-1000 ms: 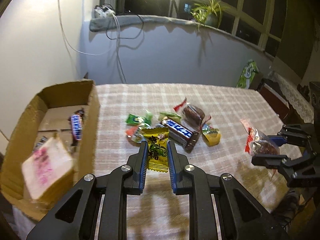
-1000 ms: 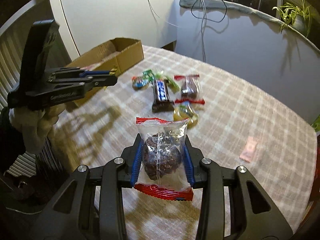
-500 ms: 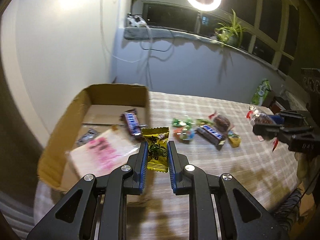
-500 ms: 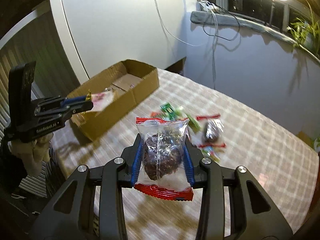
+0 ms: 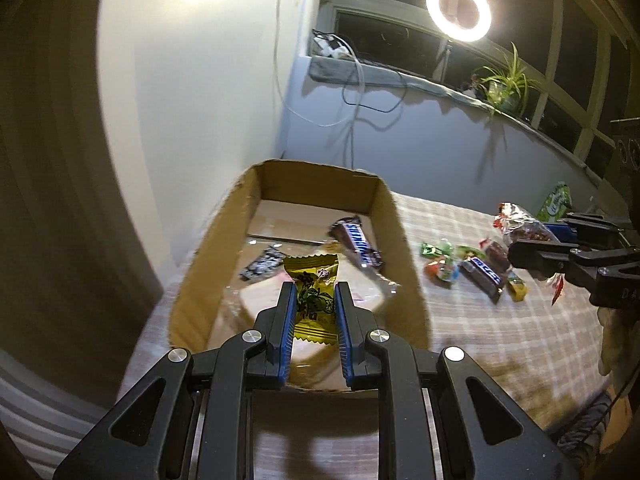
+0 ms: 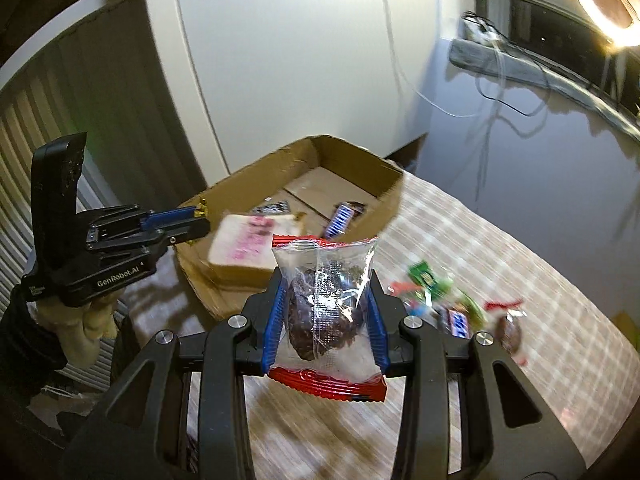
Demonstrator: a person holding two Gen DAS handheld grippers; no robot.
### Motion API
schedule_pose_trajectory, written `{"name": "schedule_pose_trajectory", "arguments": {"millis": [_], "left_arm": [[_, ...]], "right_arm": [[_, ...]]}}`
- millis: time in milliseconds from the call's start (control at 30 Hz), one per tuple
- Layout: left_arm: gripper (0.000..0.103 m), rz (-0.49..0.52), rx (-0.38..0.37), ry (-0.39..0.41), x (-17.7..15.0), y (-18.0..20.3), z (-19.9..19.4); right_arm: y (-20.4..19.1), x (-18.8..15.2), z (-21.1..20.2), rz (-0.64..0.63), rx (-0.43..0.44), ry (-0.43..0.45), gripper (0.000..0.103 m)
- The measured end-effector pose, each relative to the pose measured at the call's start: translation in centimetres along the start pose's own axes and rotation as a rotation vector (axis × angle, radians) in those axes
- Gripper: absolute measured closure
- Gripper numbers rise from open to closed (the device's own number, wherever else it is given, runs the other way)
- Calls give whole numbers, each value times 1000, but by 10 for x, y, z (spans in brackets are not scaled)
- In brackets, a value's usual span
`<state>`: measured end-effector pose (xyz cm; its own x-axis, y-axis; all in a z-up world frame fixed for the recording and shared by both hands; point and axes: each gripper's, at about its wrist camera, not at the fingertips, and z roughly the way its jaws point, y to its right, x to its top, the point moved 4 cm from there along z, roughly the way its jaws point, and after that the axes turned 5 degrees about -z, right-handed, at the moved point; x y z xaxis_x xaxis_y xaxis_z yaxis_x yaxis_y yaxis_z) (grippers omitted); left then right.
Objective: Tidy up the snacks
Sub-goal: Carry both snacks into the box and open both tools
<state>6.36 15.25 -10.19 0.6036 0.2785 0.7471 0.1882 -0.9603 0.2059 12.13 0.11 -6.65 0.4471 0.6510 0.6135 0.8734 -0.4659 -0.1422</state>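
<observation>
While a yellow candy packet (image 5: 314, 300) is pinched between the blue-padded fingers of the left gripper (image 5: 314, 308), the packet is held above the near end of the cardboard box (image 5: 404, 256), which is set at the edge of the checked tablecloth (image 5: 460, 312) beside a pale wall. Inside the box, a wrapped slice of bread with pink print (image 6: 250, 248), a brown and blue chocolate bar (image 5: 356, 244) leaned against the right wall, and a small dark wrapper (image 5: 262, 266) are seen. The right gripper (image 6: 326, 312) is closed on a clear packet with red ends (image 6: 326, 308) holding a dark round snack; this packet is held above the cloth, near the box but outside it, as is shown in the left wrist view. Further along the cloth, a loose cluster of snacks is spread: a green candy (image 5: 434, 249), a second chocolate bar (image 5: 482, 276), a dark date-like sweet in a clear wrapper (image 5: 496, 250) and a small yellow sweet (image 5: 517, 290). A ring light (image 5: 458, 10) is lit above the windowsill.
</observation>
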Motion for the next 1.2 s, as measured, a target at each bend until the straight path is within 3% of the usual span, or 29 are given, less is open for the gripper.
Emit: {"name": "schedule_pose_trajectory", "arguments": {"millis": [533,600,733,867,1200], "left_arm": [[85,-27,16,-3,4,-23,8],[85,-29,18,-5,5,-25,9],[85,-24,19,-6,5,-27,12],[63,-24,23,-2,6,-27,11],[63,-16,28,1,7,-22,9]], "right_arm": [[-36,32,67,-90,19,-62,64],[-35,33,71,-90,17,-64,59],[-33,37,74,-85,7,-49,34],[-29,40,70,-72,-3,-33,24],[-19,35,60,-52,-23,-30,22]]}}
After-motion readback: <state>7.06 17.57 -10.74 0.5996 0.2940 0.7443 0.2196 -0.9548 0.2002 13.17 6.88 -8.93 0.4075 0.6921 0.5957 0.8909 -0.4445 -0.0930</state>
